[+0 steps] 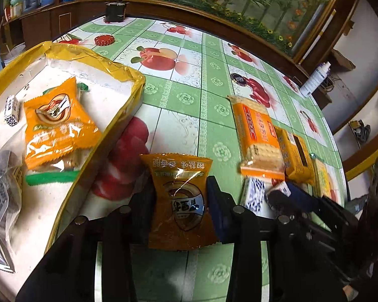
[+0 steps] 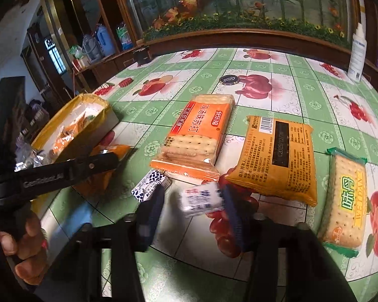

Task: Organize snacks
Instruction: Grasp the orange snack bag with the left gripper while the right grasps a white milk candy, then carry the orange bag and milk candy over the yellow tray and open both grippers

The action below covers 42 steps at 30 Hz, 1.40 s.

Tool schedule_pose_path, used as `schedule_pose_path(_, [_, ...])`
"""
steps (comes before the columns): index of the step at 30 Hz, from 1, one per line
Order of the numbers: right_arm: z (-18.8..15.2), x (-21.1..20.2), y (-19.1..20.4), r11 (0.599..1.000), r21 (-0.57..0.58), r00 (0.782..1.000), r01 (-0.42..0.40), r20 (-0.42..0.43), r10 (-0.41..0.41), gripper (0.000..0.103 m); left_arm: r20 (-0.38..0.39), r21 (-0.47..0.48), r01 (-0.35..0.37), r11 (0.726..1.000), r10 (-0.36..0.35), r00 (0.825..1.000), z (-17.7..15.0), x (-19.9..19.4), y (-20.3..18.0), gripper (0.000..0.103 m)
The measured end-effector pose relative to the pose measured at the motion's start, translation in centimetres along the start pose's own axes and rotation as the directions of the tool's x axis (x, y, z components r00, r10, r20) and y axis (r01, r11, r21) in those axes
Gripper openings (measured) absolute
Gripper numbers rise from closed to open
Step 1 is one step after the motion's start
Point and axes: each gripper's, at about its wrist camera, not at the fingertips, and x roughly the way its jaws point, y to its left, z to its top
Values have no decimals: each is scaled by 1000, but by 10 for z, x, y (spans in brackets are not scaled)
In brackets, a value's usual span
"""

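Note:
My left gripper [image 1: 180, 201] is shut on an orange snack packet [image 1: 181, 201], held just right of the yellow-rimmed white box [image 1: 136, 93]. The box holds a matching orange packet [image 1: 55, 125], a small white candy [image 1: 11, 110] and a clear bag [image 1: 2, 196]. My right gripper [image 2: 191, 203] has a small white-and-blue candy [image 2: 201, 198] between its fingers; the view is blurred, so I cannot tell if it is gripped. A second such candy [image 2: 150, 186] lies beside it. An orange cracker pack [image 2: 196, 136], a yellow packet [image 2: 279, 156] and a green-edged cracker pack [image 2: 345, 201] lie on the table.
The table wears a green-and-white fruit-print cloth [image 2: 302, 93]. A dark round lid [image 2: 229, 79], a red lid [image 1: 104, 40], a black pot [image 1: 116, 11] and a white bottle [image 2: 357, 55] stand toward the back. The left gripper and hand [image 2: 25, 241] cross the right wrist view.

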Motion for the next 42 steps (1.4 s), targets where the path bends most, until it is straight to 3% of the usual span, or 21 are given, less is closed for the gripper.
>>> schedule_pose_path(7, [-6,-15,-5,1000,23,1000,-10,27,9,33,7,26,4,1000,-4,1000,-17,-15,2,34])
schedule_pose_path(18, [-21,-66,-7,991,100,989,-94,121,81,32,69,51,20,998,-24,997,-35,-63,-5,34])
schedule_pose_path(29, [-25,-84,26,983,67,976,-169,150,158,32,114,30,-9,999,6,993,-50,-100,11,34])
schedule_pose_path(42, [-25,-96,59,980,13,968,-200,160,195,32,140,-3,0,1000,1,990,-56,-120,26,35])
